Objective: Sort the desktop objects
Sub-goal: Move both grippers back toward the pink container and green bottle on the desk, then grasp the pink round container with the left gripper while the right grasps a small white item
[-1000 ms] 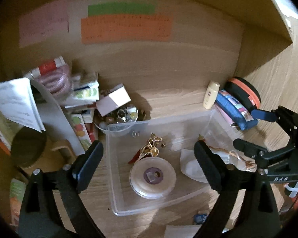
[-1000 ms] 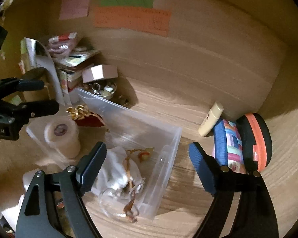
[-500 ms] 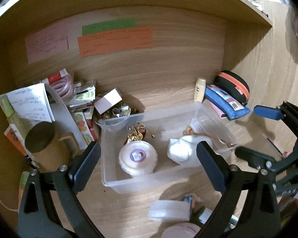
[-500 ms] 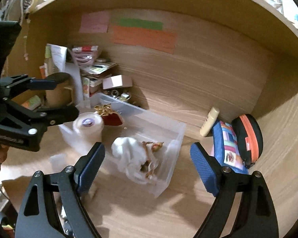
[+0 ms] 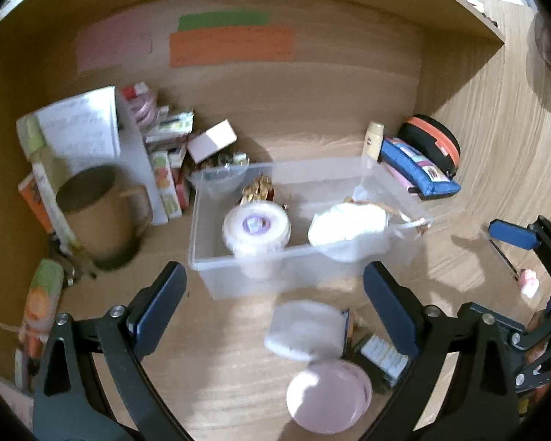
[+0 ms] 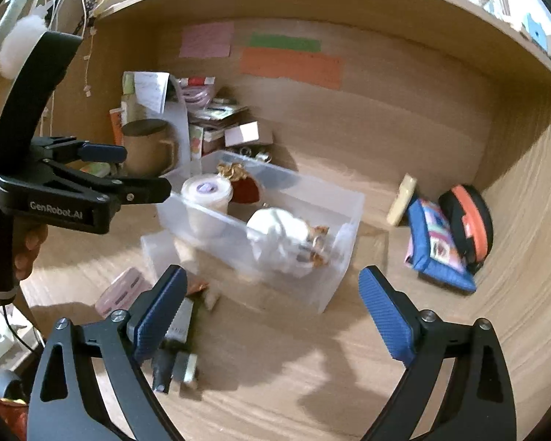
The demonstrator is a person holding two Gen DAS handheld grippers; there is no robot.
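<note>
A clear plastic bin (image 5: 238, 279) (image 6: 343, 257) sits mid-desk. It holds a white tape roll (image 5: 255, 226) (image 6: 205, 193), a white pouch with gold trim (image 5: 347, 224) (image 6: 281, 233) and a gold-and-red ornament (image 5: 257, 189) (image 6: 238, 180). My left gripper (image 5: 273, 308) is open and empty, pulled back in front of the bin; it also shows in the right wrist view (image 6: 128, 171). My right gripper (image 6: 272, 316) is open and empty, near the bin's right front; it also shows in the left wrist view (image 5: 510, 235).
A clear lid (image 5: 305, 329), a pink round case (image 5: 328, 395) and a small dark box (image 5: 380, 358) lie in front of the bin. A brown mug (image 5: 99, 217), books and boxes (image 5: 165, 169) crowd the left. A lotion tube (image 5: 374, 139), a blue pouch (image 6: 439, 248) and a black-orange case (image 6: 466, 220) lie right.
Both grippers have drawn back and up from the bin, so more of the desk's front shows. Both stay open and empty.
</note>
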